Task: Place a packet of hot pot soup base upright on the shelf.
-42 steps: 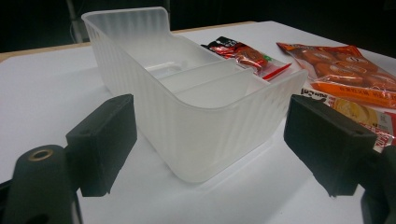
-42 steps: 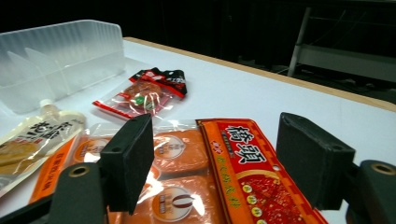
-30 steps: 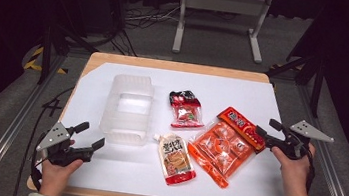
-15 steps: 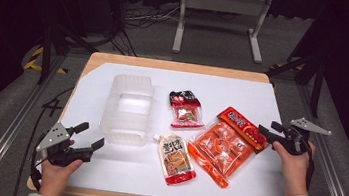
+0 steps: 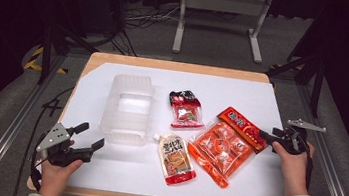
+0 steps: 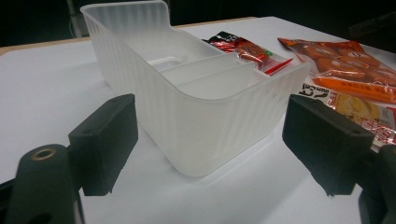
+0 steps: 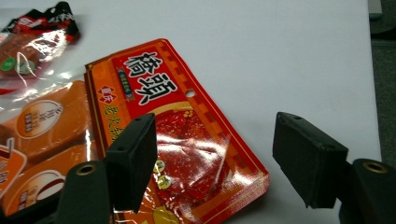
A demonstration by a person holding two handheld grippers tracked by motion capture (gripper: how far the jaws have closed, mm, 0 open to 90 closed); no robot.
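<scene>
Red packet (image 7: 187,140): lay flat at right of table, partly over orange packet (image 5: 219,149), just left of right gripper.
Right gripper (image 5: 264,136): jaws wide, just been opening; near corner of red packet below and between them, pads not pressing it.
Left gripper (image 5: 88,135): at near left, jaws spread, empty, aimed at clear tray (image 6: 196,93).
Clear tray: left of centre, near left gripper.
Other pouches: spouted pouch (image 5: 176,159) near centre; dark-topped packet (image 5: 186,109) farther back.
White table (image 5: 273,95): bore everything.
</scene>
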